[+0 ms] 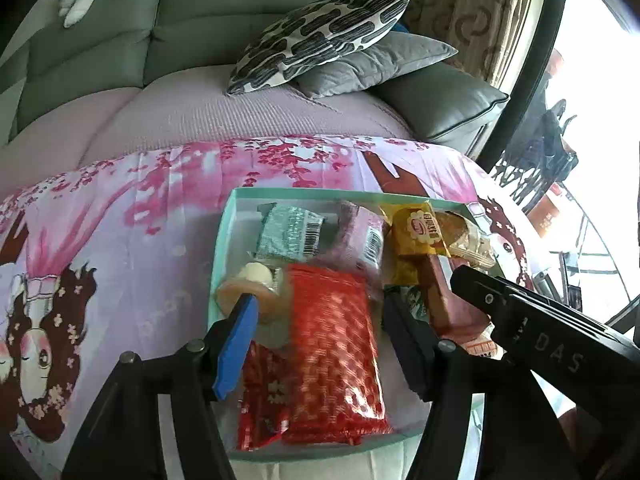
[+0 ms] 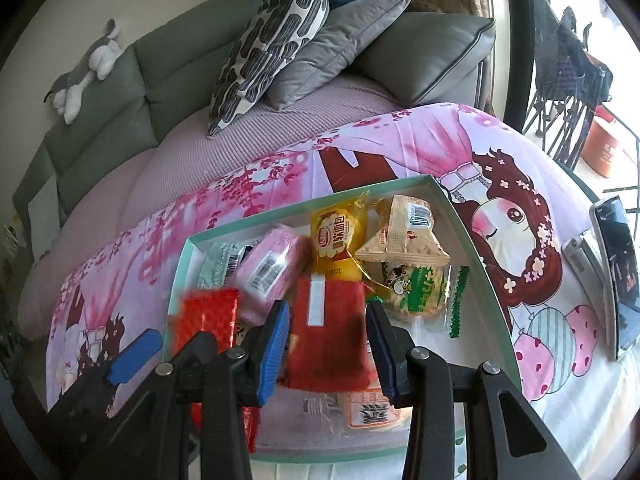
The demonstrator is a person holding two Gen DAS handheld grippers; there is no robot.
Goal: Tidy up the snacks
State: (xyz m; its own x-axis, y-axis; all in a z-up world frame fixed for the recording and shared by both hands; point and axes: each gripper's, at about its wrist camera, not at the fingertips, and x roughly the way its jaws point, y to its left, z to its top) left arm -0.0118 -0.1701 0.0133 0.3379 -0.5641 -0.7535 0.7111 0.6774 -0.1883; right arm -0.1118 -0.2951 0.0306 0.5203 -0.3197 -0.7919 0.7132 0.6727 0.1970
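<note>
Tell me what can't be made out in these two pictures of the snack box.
- Red mesh packet: left wrist view, print smeared by motion blur.
- Dark red packet: right wrist view, blurred, its near end hidden behind the right tongs.
- Box near rim: covered by tong arms.

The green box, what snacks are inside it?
Inside the green box: a yellow bread packet, pink packet, red mesh bag and more. Anything buried underneath is hidden.

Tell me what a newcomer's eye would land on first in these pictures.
First, the teal box crammed with snacks, in the middle of the pink cartoon cloth. Next, the bright red mesh packet between the open left gripper fingers. Behind, a black-and-white patterned pillow leans on the grey sofa.
</note>
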